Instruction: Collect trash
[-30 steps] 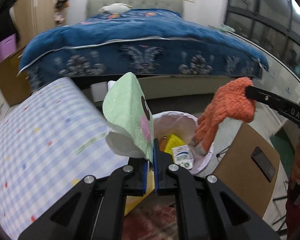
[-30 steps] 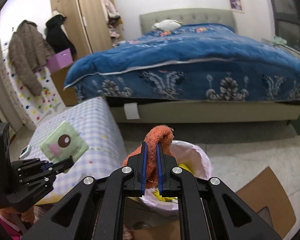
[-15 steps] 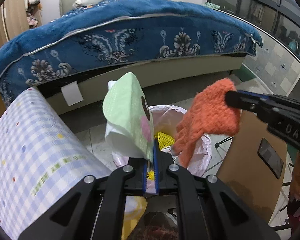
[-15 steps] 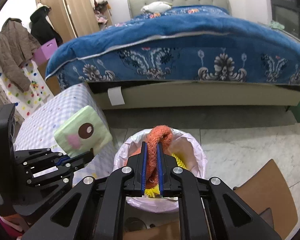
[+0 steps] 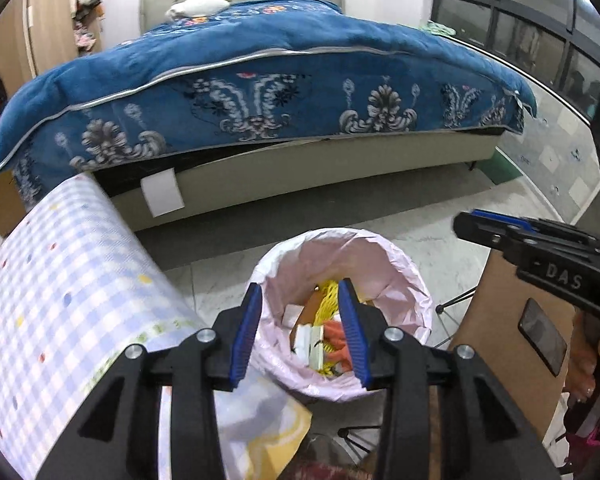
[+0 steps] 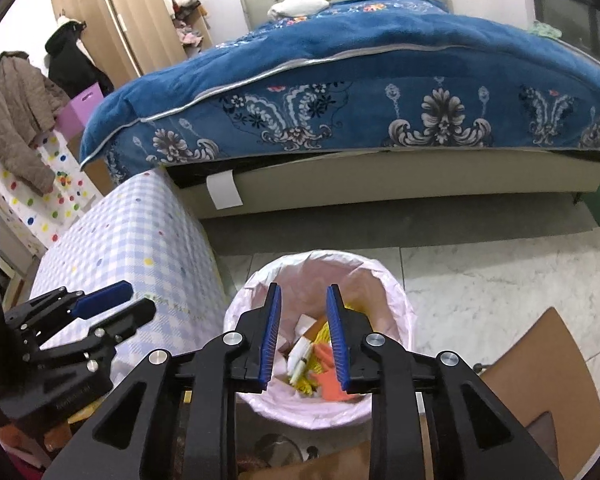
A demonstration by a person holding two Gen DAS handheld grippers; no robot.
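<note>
Both my left claw (image 5: 302, 330) and right claw (image 6: 302, 334) spread empty over the bin (image 6: 396, 292), trash (image 6: 320, 364) inside; risk: a low claw snagging the liner, tipping it.

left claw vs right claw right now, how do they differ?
The left claw stands wider open than the right claw. In the right wrist view the left claw sits off to the side, over the checked cloth, while the right claw frames the trash bin opening. Shared: both open and empty, blue pads, black frames, aimed at the pink-lined bin.
</note>
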